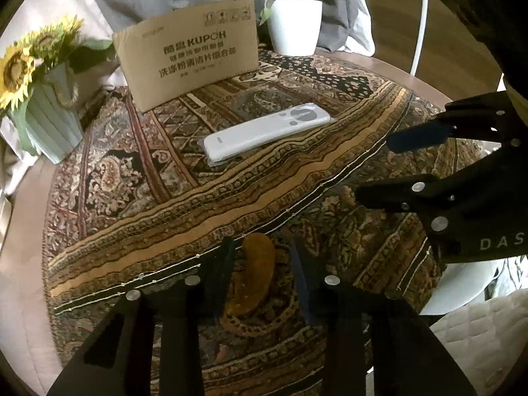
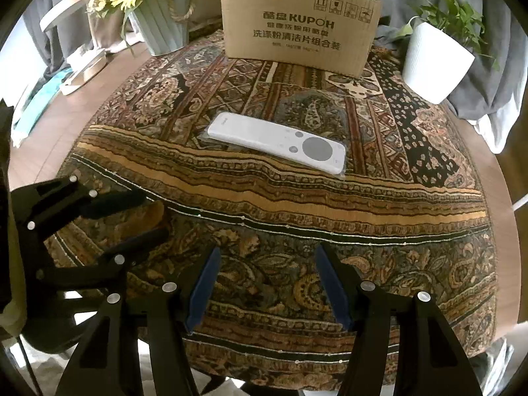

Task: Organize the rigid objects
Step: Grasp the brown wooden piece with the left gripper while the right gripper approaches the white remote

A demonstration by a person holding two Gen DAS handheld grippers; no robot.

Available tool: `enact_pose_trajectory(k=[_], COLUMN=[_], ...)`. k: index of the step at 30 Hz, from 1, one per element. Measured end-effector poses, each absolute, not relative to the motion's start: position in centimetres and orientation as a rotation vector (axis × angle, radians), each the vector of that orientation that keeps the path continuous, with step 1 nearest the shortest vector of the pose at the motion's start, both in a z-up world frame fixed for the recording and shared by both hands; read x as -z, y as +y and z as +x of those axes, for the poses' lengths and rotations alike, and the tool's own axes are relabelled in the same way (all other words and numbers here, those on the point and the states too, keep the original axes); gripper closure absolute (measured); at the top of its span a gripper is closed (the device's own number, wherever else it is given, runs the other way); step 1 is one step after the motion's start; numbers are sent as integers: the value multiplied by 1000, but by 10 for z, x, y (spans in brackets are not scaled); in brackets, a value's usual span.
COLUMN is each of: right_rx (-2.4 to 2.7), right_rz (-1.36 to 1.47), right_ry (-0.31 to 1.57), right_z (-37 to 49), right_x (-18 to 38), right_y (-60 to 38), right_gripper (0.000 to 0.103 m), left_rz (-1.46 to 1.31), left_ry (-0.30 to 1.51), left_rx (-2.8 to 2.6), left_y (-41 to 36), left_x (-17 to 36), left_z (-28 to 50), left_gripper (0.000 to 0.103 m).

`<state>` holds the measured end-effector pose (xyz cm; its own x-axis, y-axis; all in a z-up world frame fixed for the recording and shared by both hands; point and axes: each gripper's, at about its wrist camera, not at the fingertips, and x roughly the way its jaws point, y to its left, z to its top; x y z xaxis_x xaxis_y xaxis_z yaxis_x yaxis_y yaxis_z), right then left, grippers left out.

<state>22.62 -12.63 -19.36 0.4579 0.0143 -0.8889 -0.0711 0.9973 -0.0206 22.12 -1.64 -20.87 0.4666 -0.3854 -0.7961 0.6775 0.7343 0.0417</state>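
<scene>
**Remote control mid-table, brown piece between the left jaws**

The remote control (image 2: 277, 142) (white, in a clear wrapper) lies flat near the middle of the patterned tablecloth (image 2: 330, 204), well apart from everything else; bare cloth surrounds it on all sides. Behind it a cardboard box (image 2: 298, 28) stands upright at the far edge, with a sunflower pot (image 2: 163, 21) to its left and a white plant pot (image 2: 434, 62) to its right; the cloth drops over the table's near rim just below both grippers. The left gripper (image 1: 260, 264) hangs low over the near edge, jaws apart, a curved brown object (image 1: 254, 277) lying on the cloth between its fingers; whether the pads touch it cannot be told. The right gripper (image 2: 267, 283) hovers over bare cloth, jaws wide apart and holding nothing.
</scene>
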Motion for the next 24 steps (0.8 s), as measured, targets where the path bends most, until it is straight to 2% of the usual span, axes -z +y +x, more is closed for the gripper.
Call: enact_pose_trajectory(k=[4,7,24], right_rx=[-55,-64,-241], right_rz=[-65,-75,-95], right_ry=[1102,1104,1047], right_z=[229,230,250], right_x=[196,197,186], right_y=[-125,-124,-139], right_gripper=[42,42,42], left_rz=[348,319,187], left_ry=[887,891,872], left_rx=[674,660,446], left_y=[-16,-16,-23], left_x=[214,214,182], left_z=[225,226,218], left_gripper=[72,80,81])
